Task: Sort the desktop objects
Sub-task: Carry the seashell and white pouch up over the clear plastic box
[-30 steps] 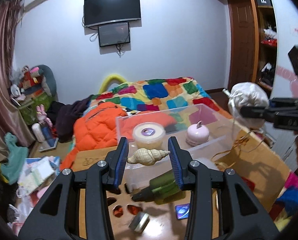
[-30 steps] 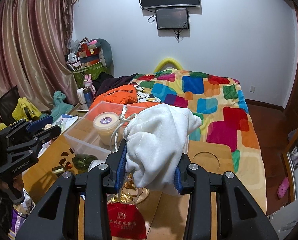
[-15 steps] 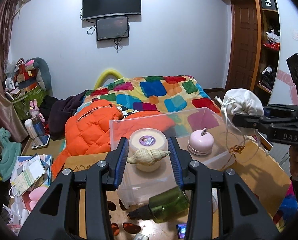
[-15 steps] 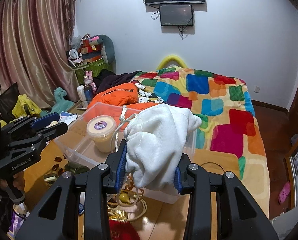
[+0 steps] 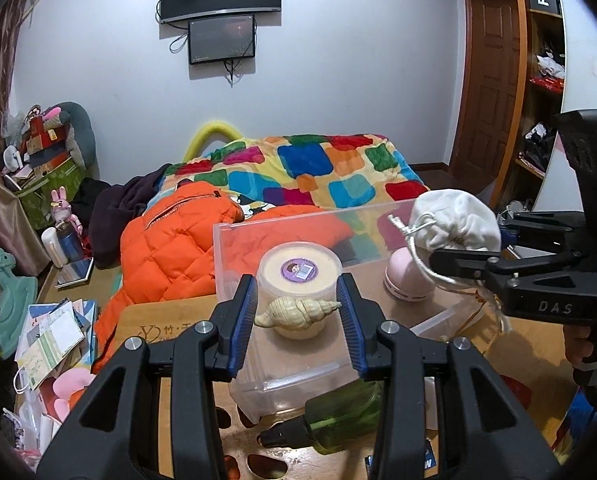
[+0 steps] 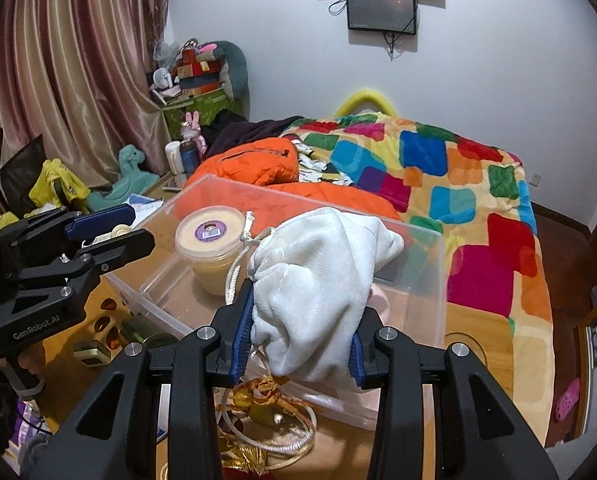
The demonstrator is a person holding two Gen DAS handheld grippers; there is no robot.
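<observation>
In the left wrist view, the left tongs (image 5: pixel 297 312) pinch a cream spiral seashell (image 5: pixel 296 312) end to end above the clear plastic bin (image 5: pixel 234 264), which holds a lidded tub (image 5: pixel 299 276) and a pink gadget (image 5: pixel 404 280); a green bottle (image 5: pixel 338 416) lies on the surface (image 5: pixel 166 316). In the right wrist view, the right tongs (image 6: pixel 301 340) clamp a white drawstring pouch (image 6: pixel 318 280) over the bin's near wall, gold cord (image 6: pixel 266 404) beneath.

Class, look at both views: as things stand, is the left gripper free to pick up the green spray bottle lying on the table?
Probably not yet. The left gripper is shut on a seashell, so its fingers are occupied. The green spray bottle lies uncovered below them, beside the clear bin, so access is otherwise open.
</observation>
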